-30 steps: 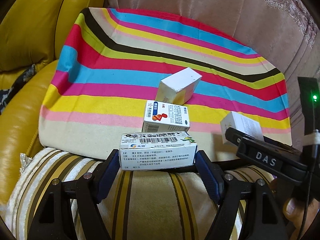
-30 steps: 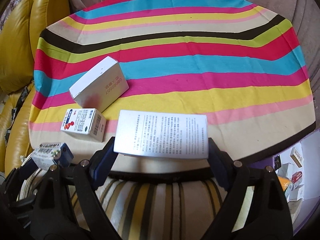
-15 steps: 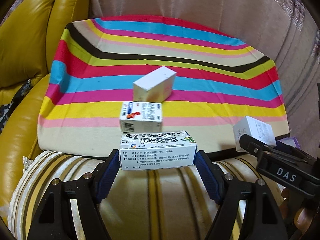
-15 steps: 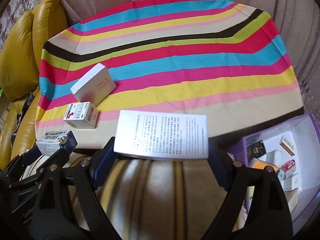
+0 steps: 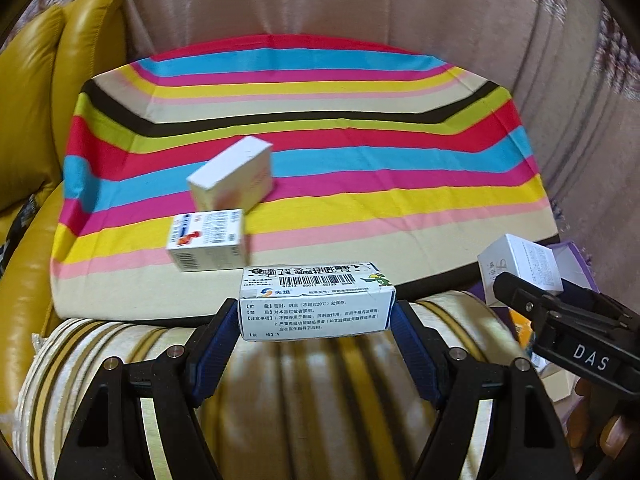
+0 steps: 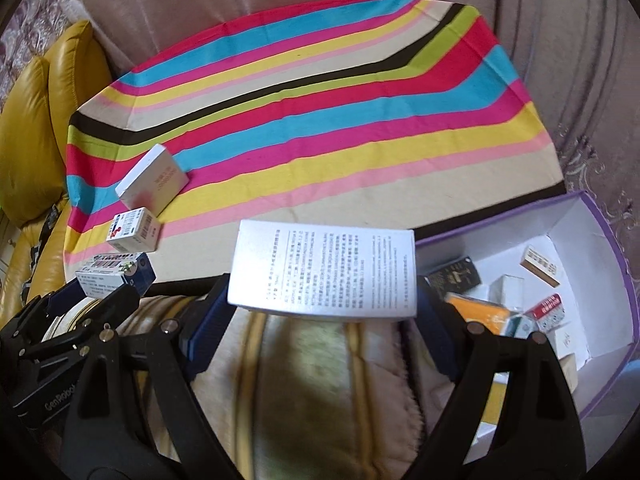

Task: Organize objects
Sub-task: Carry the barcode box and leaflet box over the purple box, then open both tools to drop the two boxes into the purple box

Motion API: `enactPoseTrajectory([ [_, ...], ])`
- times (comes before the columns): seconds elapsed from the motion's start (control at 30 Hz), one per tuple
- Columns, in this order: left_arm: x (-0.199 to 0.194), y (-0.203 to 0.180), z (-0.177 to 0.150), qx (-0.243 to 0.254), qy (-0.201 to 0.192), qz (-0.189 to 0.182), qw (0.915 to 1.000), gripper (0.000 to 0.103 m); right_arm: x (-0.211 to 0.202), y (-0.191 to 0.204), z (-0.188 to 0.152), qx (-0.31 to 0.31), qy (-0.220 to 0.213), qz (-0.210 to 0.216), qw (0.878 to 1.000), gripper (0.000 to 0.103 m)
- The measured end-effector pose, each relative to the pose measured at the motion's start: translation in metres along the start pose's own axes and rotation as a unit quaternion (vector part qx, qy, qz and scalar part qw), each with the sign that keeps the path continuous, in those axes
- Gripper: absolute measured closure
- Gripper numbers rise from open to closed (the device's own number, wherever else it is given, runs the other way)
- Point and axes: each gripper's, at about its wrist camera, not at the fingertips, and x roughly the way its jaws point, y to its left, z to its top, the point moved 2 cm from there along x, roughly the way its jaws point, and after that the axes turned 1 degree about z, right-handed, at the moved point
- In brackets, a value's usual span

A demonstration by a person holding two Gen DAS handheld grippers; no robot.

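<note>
My left gripper (image 5: 316, 320) is shut on a white and blue medicine box (image 5: 316, 302) with a barcode on top, held above the striped cushion. My right gripper (image 6: 322, 292) is shut on a larger white box (image 6: 322, 274) printed with fine text, held up close to the purple-edged open box (image 6: 592, 240) at the right. Two more boxes lie on the striped cloth (image 5: 360, 168): a plain white one (image 5: 232, 174) and a small one with a red and blue print (image 5: 208, 245). The right wrist view shows the same two boxes, the plain white box (image 6: 154, 180) and the small printed box (image 6: 134, 234), at the left.
The purple-edged box holds several small packages (image 6: 496, 300). A yellow leather sofa (image 5: 28, 112) rises at the left and a pinkish sofa back (image 5: 360, 4) stands behind the cloth. A cream striped cushion (image 5: 320, 400) lies under both grippers. A hand (image 5: 600, 432) shows at the lower right.
Both grippers, each still holding its box, have moved right and slightly up. The purple-edged box has come into the right wrist view; the cloth and its two boxes have shifted left.
</note>
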Motion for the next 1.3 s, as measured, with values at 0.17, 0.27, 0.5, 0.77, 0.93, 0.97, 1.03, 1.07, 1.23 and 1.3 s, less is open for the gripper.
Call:
enactPoseTrajectory([
  [0.17, 0.0, -0.026, 0.0, 0.022, 0.001, -0.017, 0.9996, 0.026, -0.008, -0.022, -0.004, 0.014, -0.003, -0.007, 1.0, 0.016],
  [0.27, -0.001, -0.043, -0.001, 0.041, 0.0, -0.025, 0.9989, 0.026, -0.014, -0.038, -0.008, 0.023, -0.004, -0.009, 1.0, 0.016],
  [0.5, -0.003, -0.082, -0.003, 0.075, 0.004, -0.062, 0.9952, 0.026, -0.03, -0.085, -0.019, 0.051, -0.008, -0.029, 0.998, 0.016],
  [0.77, -0.005, -0.132, -0.009, 0.131, 0.013, -0.106, 0.9856, 0.026, -0.052, -0.163, -0.027, 0.112, -0.021, -0.08, 0.99, 0.016],
  [0.93, -0.005, -0.164, -0.012, 0.164, 0.017, -0.131, 0.9776, 0.026, -0.064, -0.202, -0.03, 0.145, -0.029, -0.111, 0.983, 0.016],
  [0.97, -0.005, -0.171, -0.013, 0.172, 0.018, -0.136, 0.9754, 0.026, -0.065, -0.207, -0.029, 0.148, -0.03, -0.116, 0.982, 0.016],
  [1.03, -0.006, -0.182, -0.015, 0.187, 0.019, -0.145, 0.9714, 0.026, -0.068, -0.217, -0.029, 0.157, -0.032, -0.124, 0.979, 0.016],
  [1.07, -0.006, -0.188, -0.017, 0.195, 0.02, -0.151, 0.9689, 0.026, -0.07, -0.222, -0.03, 0.162, -0.033, -0.127, 0.978, 0.016],
  [1.23, -0.009, -0.213, -0.025, 0.23, 0.025, -0.177, 0.9566, 0.025, -0.072, -0.239, -0.031, 0.177, -0.032, -0.134, 0.975, 0.015],
  [1.3, -0.007, -0.219, -0.027, 0.24, 0.03, -0.179, 0.9536, 0.021, -0.071, -0.242, -0.031, 0.18, -0.028, -0.136, 0.974, 0.013],
])
